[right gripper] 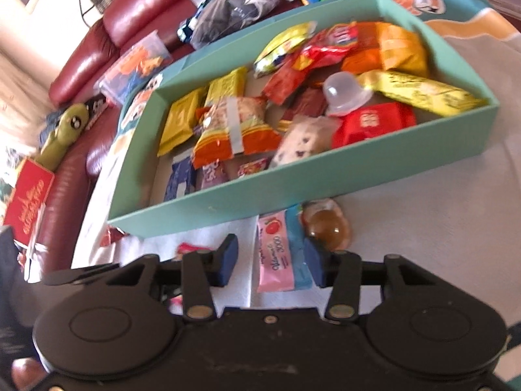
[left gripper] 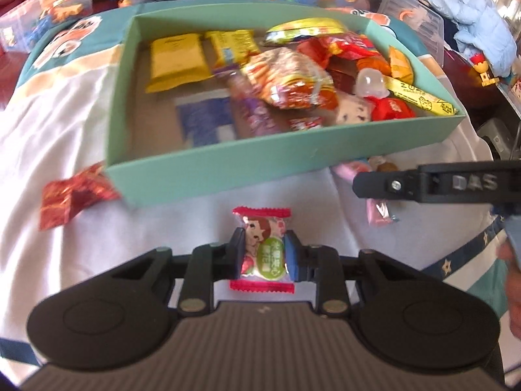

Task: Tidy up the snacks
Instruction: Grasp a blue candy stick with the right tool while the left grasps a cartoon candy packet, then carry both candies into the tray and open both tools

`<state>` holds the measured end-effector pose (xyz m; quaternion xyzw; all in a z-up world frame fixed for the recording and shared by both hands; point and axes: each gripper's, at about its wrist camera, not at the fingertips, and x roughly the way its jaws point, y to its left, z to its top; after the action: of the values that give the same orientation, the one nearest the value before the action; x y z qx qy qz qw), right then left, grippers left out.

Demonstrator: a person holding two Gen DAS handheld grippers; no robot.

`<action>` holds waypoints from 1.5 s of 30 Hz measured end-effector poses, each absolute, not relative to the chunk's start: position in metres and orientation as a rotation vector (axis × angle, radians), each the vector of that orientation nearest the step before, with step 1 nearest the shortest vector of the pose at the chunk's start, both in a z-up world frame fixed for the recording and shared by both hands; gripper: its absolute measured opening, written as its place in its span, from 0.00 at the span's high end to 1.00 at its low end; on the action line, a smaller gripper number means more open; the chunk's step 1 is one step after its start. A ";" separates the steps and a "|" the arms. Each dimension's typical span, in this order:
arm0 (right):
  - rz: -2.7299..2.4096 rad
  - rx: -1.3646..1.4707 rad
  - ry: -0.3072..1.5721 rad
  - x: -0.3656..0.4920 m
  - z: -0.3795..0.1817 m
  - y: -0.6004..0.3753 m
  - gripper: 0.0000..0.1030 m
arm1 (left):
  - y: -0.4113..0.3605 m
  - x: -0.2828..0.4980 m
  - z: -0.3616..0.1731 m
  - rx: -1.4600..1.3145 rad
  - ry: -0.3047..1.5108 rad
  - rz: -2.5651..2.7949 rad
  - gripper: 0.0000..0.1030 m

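Your teal box (left gripper: 228,166) is already pretty loaded: yellow packets at the far left end, an orange crinkly bag (right gripper: 228,130) in the middle, a clear jelly cup (right gripper: 345,96), a red packet (right gripper: 374,123) and a long yellow stick pack (right gripper: 423,93) piled at the other end. On the white cloth (left gripper: 97,251) in front of the box, your left gripper (left gripper: 263,252) has its fingers pinched in on a little red-edged candy wrapper (left gripper: 262,251), one pad on each side, and the wrapper stands upright between them. Your right gripper (right gripper: 270,260) is half-open over a pink sachet (right gripper: 275,255): the sachet lies between the fingers, close to the right pad (right gripper: 314,264) but with a clear gap to the left one, so no grip there. A brown jelly cup (right gripper: 327,224) sits just past the right fingertip. Both grippers point steeply down at the cloth, side by side.
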<state>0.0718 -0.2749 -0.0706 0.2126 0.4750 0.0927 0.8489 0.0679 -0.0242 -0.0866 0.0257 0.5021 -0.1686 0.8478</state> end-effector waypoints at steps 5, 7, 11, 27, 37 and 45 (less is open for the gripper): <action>0.213 0.358 0.987 0.079 -0.077 -0.254 0.55 | -0.008 0.064 -0.086 0.058 1.043 -0.303 0.53; 0.211 0.298 0.975 0.078 -0.075 -0.245 0.56 | -0.007 0.063 -0.087 0.067 1.040 -0.297 0.46; 0.183 0.218 0.969 0.072 -0.074 -0.240 0.81 | -0.012 0.063 -0.089 0.089 1.038 -0.306 0.38; 0.183 0.342 0.868 0.037 -0.012 -0.275 0.85 | -0.003 0.044 -0.039 0.053 0.959 -0.376 0.77; 0.155 0.385 0.768 0.094 0.030 -0.296 0.85 | 0.020 0.104 0.011 -0.032 0.858 -0.303 0.77; 0.130 0.377 0.775 0.146 0.022 -0.291 0.85 | 0.024 0.154 0.002 -0.072 0.900 -0.258 0.77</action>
<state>0.1465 -0.2912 0.0216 0.1824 0.3753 0.0632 0.9066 0.1537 0.0245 0.0023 -0.0347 0.4335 -0.1244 0.8918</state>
